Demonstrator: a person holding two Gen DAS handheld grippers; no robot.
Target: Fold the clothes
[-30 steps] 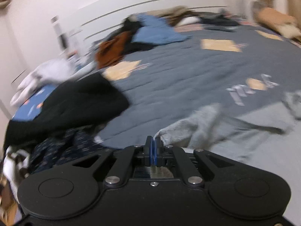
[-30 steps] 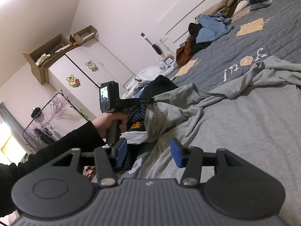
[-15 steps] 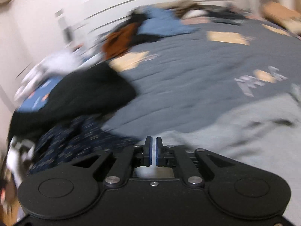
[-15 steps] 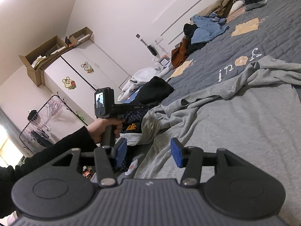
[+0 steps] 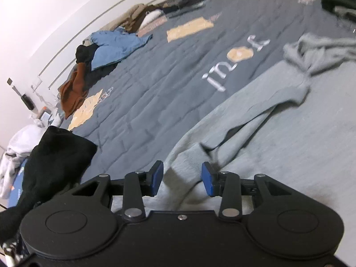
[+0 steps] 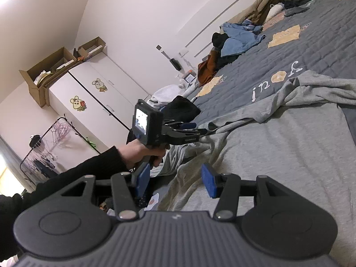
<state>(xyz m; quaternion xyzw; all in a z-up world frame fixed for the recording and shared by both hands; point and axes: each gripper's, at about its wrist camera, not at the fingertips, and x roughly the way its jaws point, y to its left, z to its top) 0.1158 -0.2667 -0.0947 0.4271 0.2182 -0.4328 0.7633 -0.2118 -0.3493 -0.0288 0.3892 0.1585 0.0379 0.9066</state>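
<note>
With the grey sweatshirt (image 5: 278, 138) spread on the quilted bedspread (image 5: 155, 93) and both the left gripper (image 5: 181, 178) and right gripper (image 6: 175, 179) released, each should pinch a hem corner squarely before folding.

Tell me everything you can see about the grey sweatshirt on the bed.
The grey sweatshirt is a soft heathered knit with a ribbed cuff or hem near the left gripper. It lies mostly flat on the dark blue quilt, one sleeve folded across its body and the far part bunched in wrinkles. Both the left gripper and the right gripper are open above its near edge, gripping nothing.
</note>
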